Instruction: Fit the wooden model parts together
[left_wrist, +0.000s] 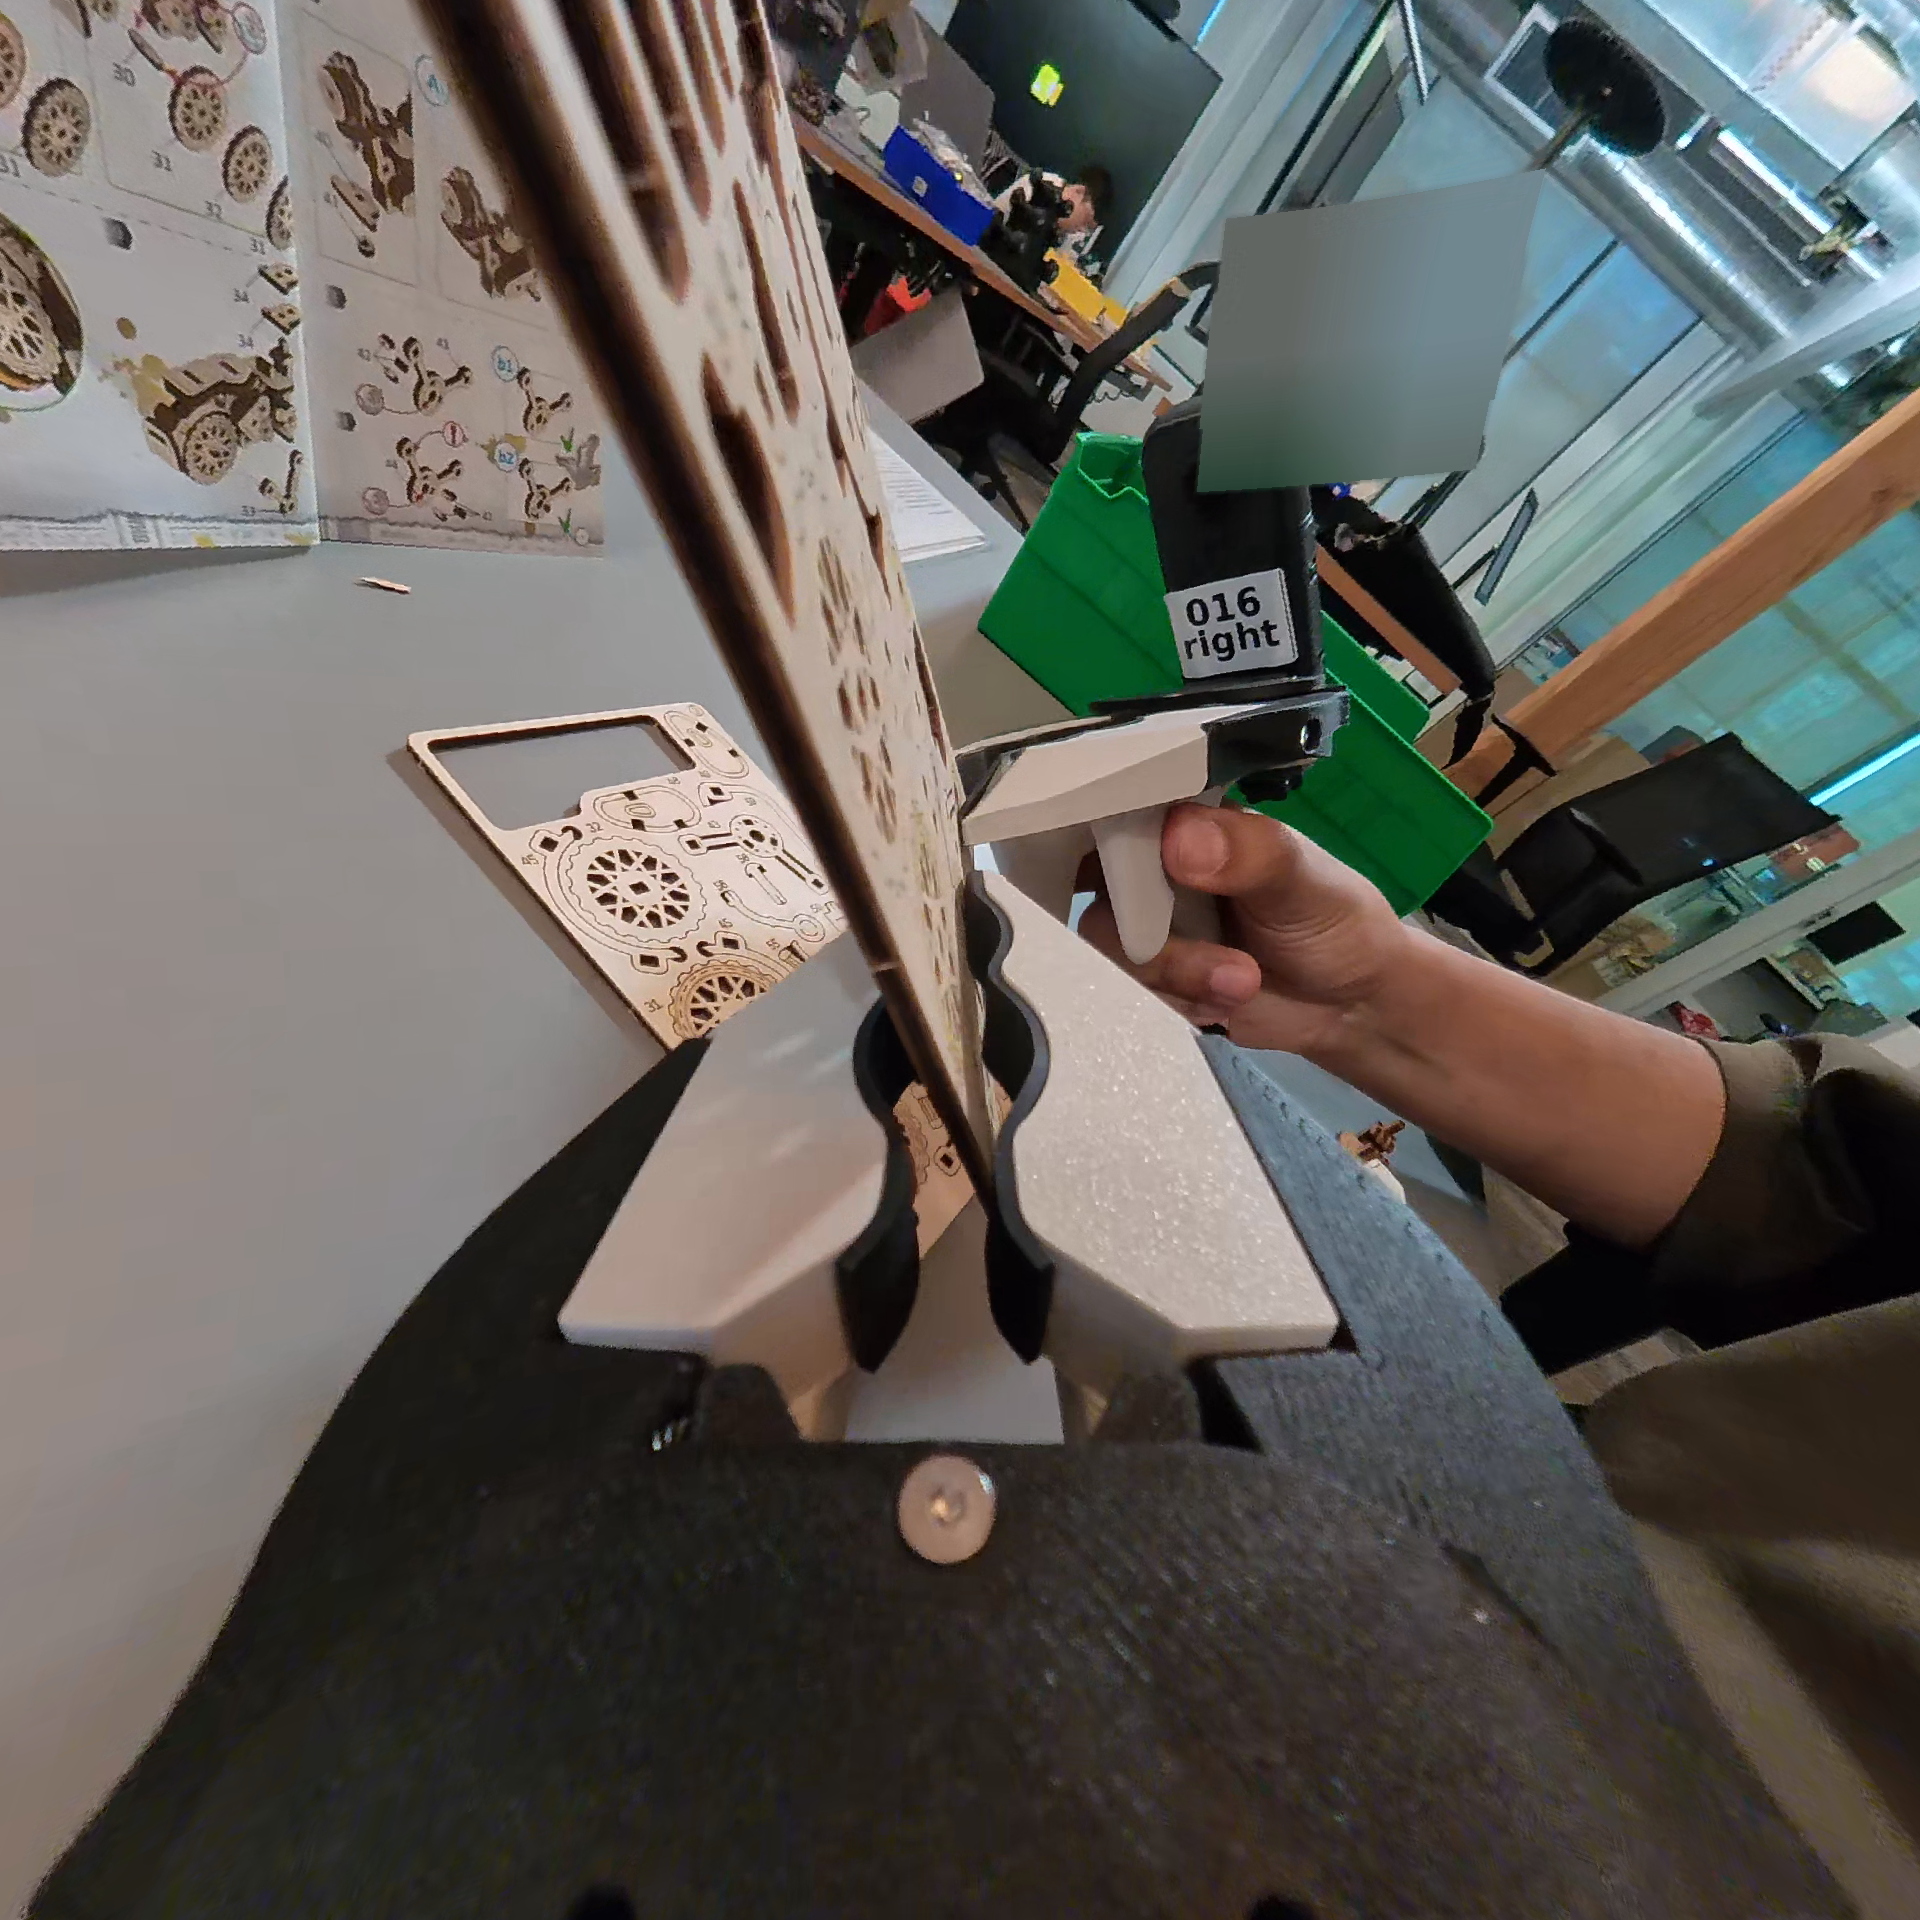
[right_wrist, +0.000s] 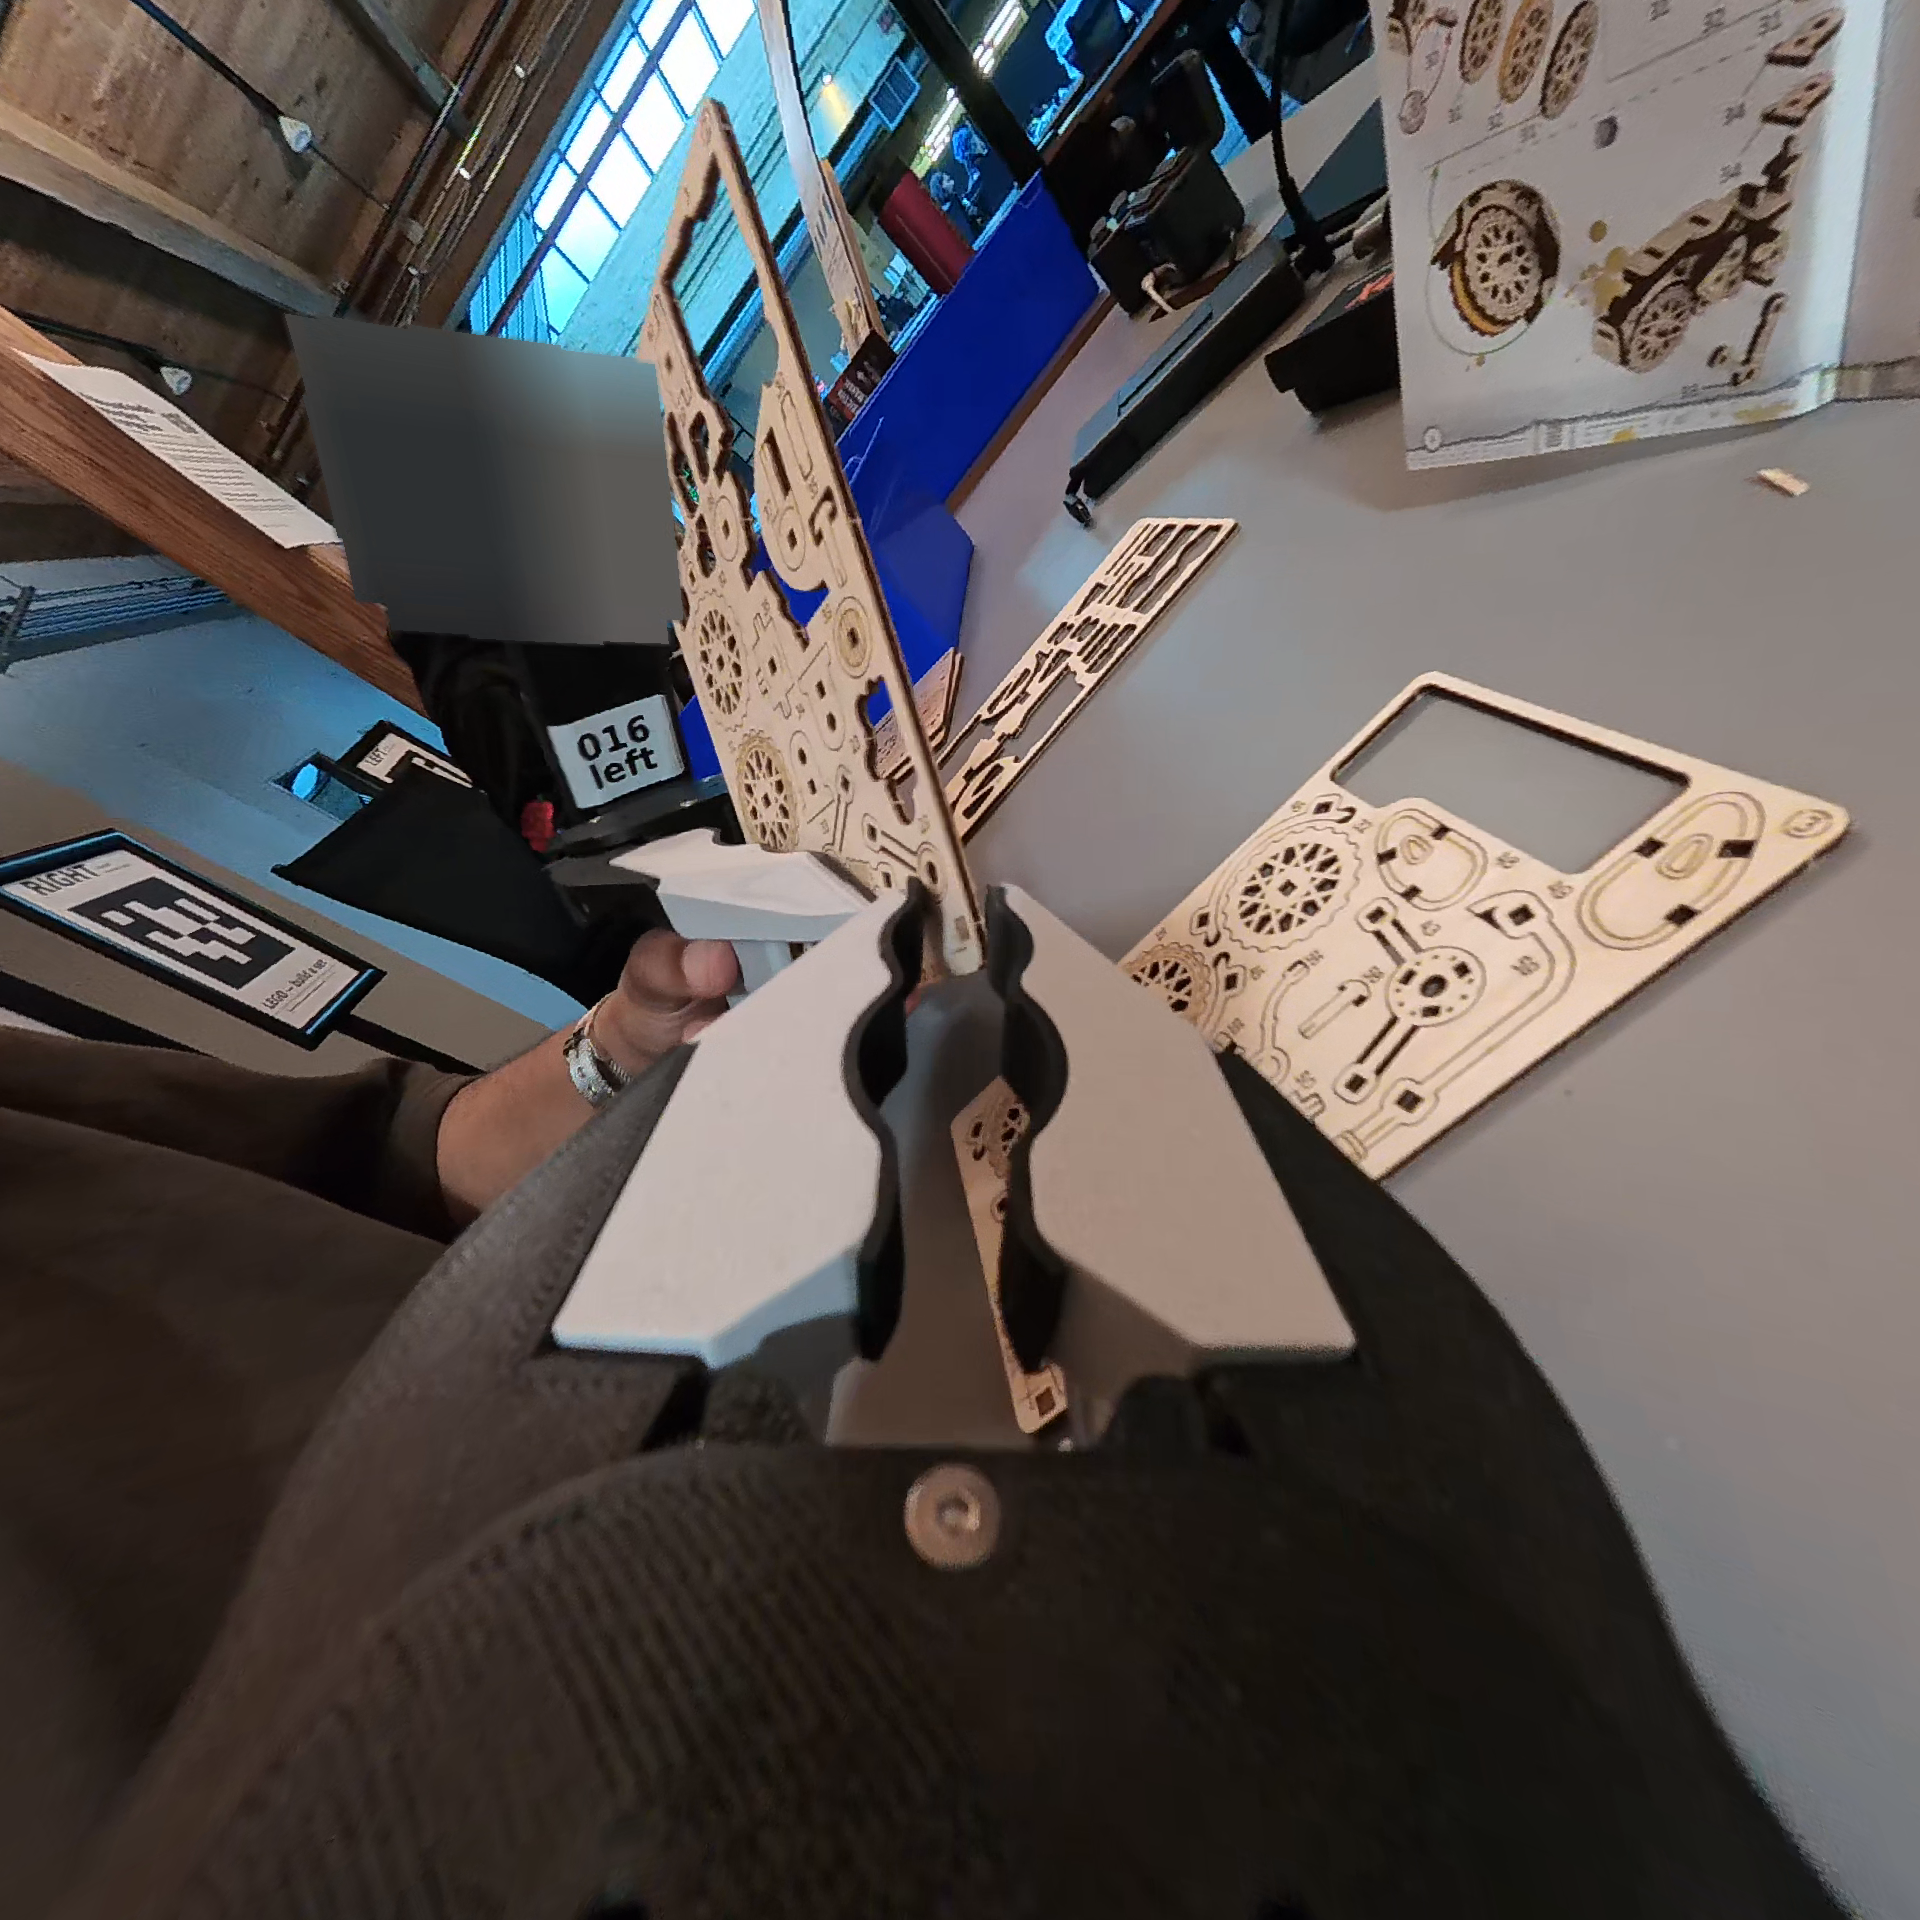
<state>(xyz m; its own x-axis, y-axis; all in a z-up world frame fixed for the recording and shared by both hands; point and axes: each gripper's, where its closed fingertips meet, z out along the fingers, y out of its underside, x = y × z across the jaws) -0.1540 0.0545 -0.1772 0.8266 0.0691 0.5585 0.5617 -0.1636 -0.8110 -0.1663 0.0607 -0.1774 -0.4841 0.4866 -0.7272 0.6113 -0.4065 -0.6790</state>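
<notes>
Grey counter (right_wrist: 1558, 1455) carries a flat laser-cut wooden sheet (right_wrist: 1475, 914) w/ a more punched-out sheet (right_wrist: 1081, 665) far-left of it, instruction pages (left_wrist: 156, 260) propped at the far edge. A third wooden sheet (left_wrist: 727, 436), upright & clear of the counter, is pinched on both sides. Left gripper (left_wrist: 943, 1143) fingers closed on its lower edge, right gripper (right_wrist: 951, 935) fingers closed on its near corner.

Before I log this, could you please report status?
Left claw shut on upright wooden sheet. Right claw pinching its lower corner. Nothing blocking.
</notes>
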